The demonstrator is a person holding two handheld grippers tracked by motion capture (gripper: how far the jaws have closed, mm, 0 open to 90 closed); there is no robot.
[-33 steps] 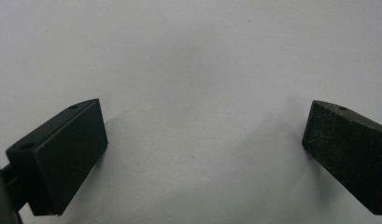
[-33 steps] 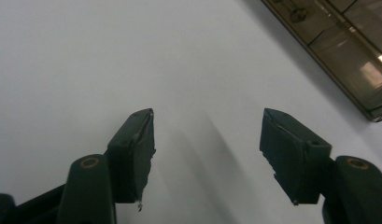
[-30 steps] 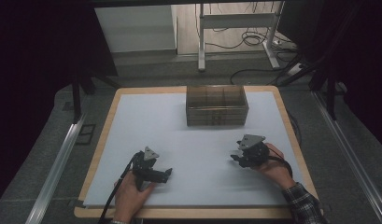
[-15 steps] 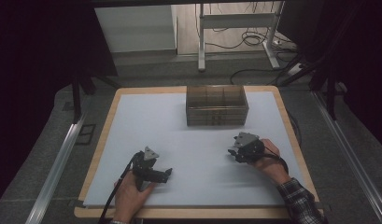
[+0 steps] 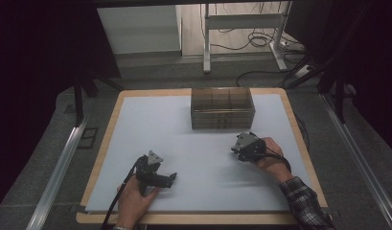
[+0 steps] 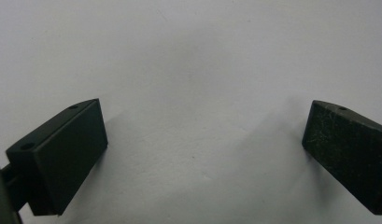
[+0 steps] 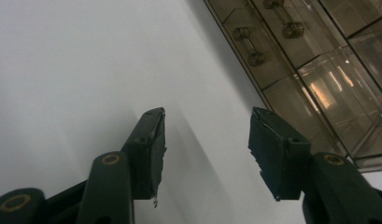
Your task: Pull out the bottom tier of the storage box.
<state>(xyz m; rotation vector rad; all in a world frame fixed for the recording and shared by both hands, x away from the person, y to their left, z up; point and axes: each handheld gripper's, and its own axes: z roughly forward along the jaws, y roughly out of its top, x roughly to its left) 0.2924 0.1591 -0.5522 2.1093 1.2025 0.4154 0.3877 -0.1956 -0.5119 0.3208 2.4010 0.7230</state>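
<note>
From above, a person's two hands rest on a white sheet (image 5: 193, 134) that covers a wooden-edged table (image 5: 103, 143), each gripping a black two-jaw tool. The left gripper (image 5: 170, 179) lies low at the near left of the sheet, its jaws pointing toward the right and its cable trailing off the near edge past the left hand (image 5: 136, 199). The right gripper (image 5: 235, 150) sits at the right, held by the right hand (image 5: 269, 154) above a plaid sleeve (image 5: 304, 206), its nose turned toward the middle of the sheet. A smoky, see-through compartment box (image 5: 223, 108) stands at the far centre of the sheet, well apart from the left gripper and nearer the right one. From this height the spread of either pair of jaws cannot be told.

In the left gripper view, the left gripper (image 6: 205, 140) shows its two black jaws set wide apart, with nothing but bare white sheet (image 6: 193, 60) between and beyond them.

In the right gripper view, the right gripper (image 7: 207, 144) also has its jaws spread, holding nothing, over the white sheet (image 7: 76, 70). The compartment box (image 7: 319, 79) runs diagonally across the upper right, just beyond the jaw on that side, its tinted dividers and small metal fittings visible through the walls.
</note>
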